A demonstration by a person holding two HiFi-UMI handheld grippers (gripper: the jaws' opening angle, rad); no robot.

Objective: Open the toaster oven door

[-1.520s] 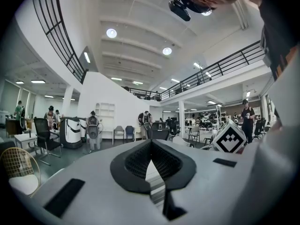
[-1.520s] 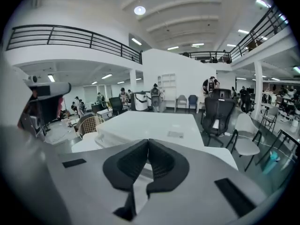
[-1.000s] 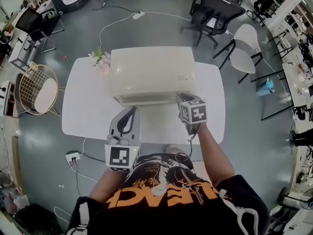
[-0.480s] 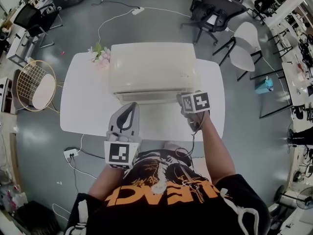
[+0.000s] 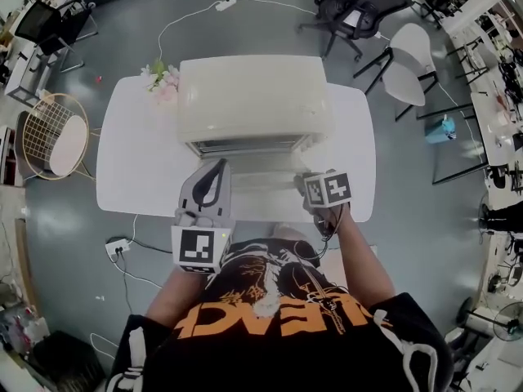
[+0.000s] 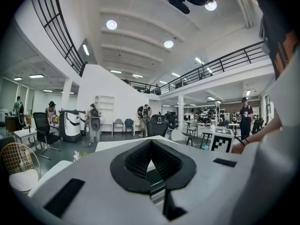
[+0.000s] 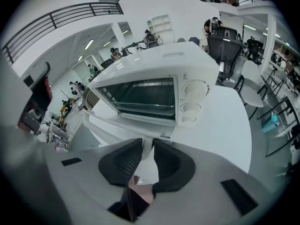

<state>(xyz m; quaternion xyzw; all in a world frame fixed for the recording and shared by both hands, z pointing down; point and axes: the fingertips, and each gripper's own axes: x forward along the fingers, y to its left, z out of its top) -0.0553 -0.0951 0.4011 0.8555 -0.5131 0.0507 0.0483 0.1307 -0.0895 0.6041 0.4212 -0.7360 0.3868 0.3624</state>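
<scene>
A cream toaster oven [image 5: 253,96] stands at the middle of a white table [image 5: 131,178]. Its glass door [image 5: 249,174] hangs open, folded down toward me, and the dark inside with a wire rack [image 7: 140,95] shows in the right gripper view. My right gripper [image 5: 304,180] is at the door's right front corner, shut on the white door handle [image 7: 146,145], which runs between its black pads. To the left of the door my left gripper [image 5: 214,174] hovers over the table, shut with nothing in it, and its own view [image 6: 151,144] looks out across the room.
Pink flowers [image 5: 162,84] lie at the table's far left corner beside the oven. A wire chair [image 5: 53,141] stands left of the table, with a black office chair [image 5: 359,11] and a white chair [image 5: 413,76] behind right. A power strip [image 5: 117,247] lies on the floor.
The oven door has swung from shut down to open as my right gripper pulled back toward me with the handle. The left gripper has barely moved.
</scene>
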